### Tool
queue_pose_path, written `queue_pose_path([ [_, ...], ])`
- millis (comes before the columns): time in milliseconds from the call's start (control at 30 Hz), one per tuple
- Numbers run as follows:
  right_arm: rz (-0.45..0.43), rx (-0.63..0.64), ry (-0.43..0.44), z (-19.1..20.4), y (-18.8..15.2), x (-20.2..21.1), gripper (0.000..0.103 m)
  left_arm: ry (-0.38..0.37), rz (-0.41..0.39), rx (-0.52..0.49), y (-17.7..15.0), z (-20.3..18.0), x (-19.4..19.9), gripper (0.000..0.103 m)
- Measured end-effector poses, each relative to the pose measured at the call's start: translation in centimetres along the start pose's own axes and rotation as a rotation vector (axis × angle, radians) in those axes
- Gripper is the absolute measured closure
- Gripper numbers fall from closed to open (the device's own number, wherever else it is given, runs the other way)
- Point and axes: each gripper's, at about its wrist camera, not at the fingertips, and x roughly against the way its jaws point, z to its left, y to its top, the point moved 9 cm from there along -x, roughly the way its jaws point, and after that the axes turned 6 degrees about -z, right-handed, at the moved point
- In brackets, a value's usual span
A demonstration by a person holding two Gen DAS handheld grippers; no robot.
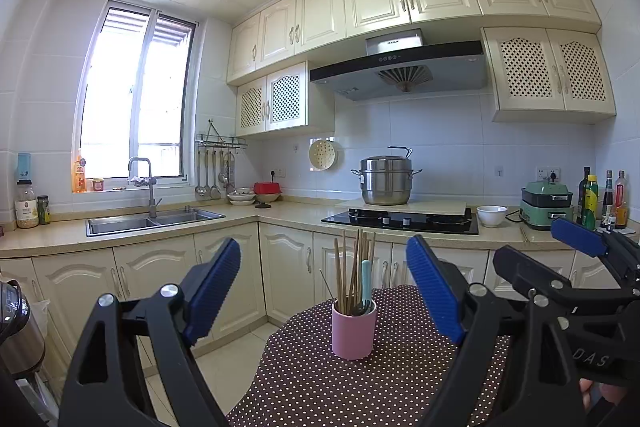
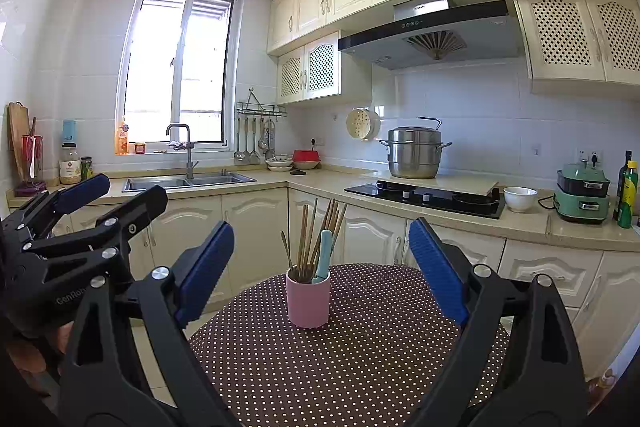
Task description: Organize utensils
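Note:
A pink cup (image 1: 353, 330) stands upright on a round table with a brown polka-dot cloth (image 1: 360, 387). It holds several wooden chopsticks (image 1: 352, 267) and a light blue handled utensil (image 1: 366, 279). My left gripper (image 1: 324, 287) is open and empty, held above the table with the cup between its fingers in view. My right gripper (image 2: 320, 267) is open and empty too, facing the same cup (image 2: 308, 301) and chopsticks (image 2: 316, 235). The right gripper also shows at the right of the left wrist view (image 1: 560, 251), and the left gripper at the left of the right wrist view (image 2: 112, 195).
Behind the table an L-shaped counter (image 2: 320, 183) runs with a sink (image 2: 188, 183), a hob (image 2: 424, 195) with a steel pot (image 2: 414, 153), a white bowl (image 2: 519, 199), a green cooker (image 2: 582, 195) and bottles (image 2: 626, 191). Ladles hang on a wall rack (image 2: 256, 143).

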Motion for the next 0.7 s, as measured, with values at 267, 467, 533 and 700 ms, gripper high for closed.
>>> queue_pose_path([
  [267,0.0,-0.001,0.001,-0.03,0.08,-0.03,0.015,0.001,-0.001,0.002,0.04,0.01,-0.06,0.019],
  [467,0.001,-0.001,0.002,0.01,0.14,-0.1,0.015,0.002,-0.002,0.001,0.08,0.03,0.02,0.019],
  [533,0.0,0.0,0.002,0.0,0.15,-0.13,0.015,0.002,-0.001,0.001,0.1,0.02,0.0,0.019],
  [700,0.003,-0.001,0.002,-0.01,0.2,-0.28,0.015,0.003,0.001,0.0,0.03,0.13,-0.06,0.019],
])
